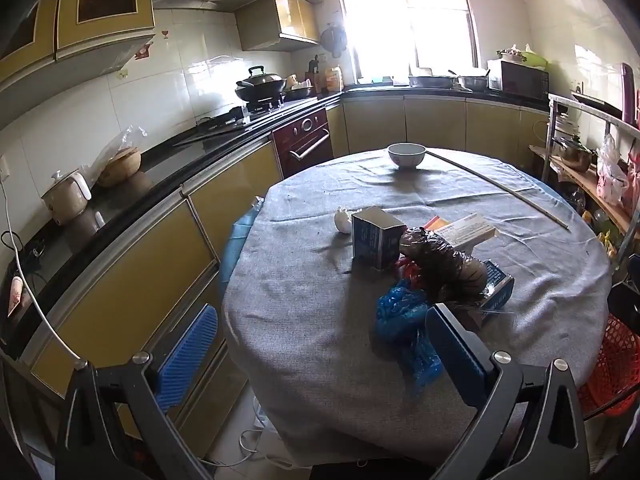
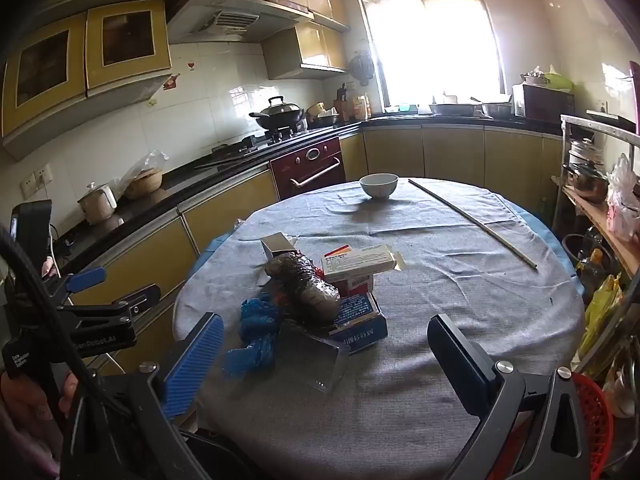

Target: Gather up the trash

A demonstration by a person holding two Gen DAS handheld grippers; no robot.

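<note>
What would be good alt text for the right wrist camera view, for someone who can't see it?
The open right gripper hovers over a round table in a grey cloth, facing a trash pile: a crumpled blue plastic bag, a dark wrapped bundle and several small cardboard boxes. Farther back stand a white bowl and a thin rod, with kitchen counters behind.

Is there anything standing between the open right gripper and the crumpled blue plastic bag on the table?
Nothing visible. The right gripper is open, and only bare grey tablecloth lies before the crumpled blue plastic bag. A clear plastic tray lies beside the bag.
</note>
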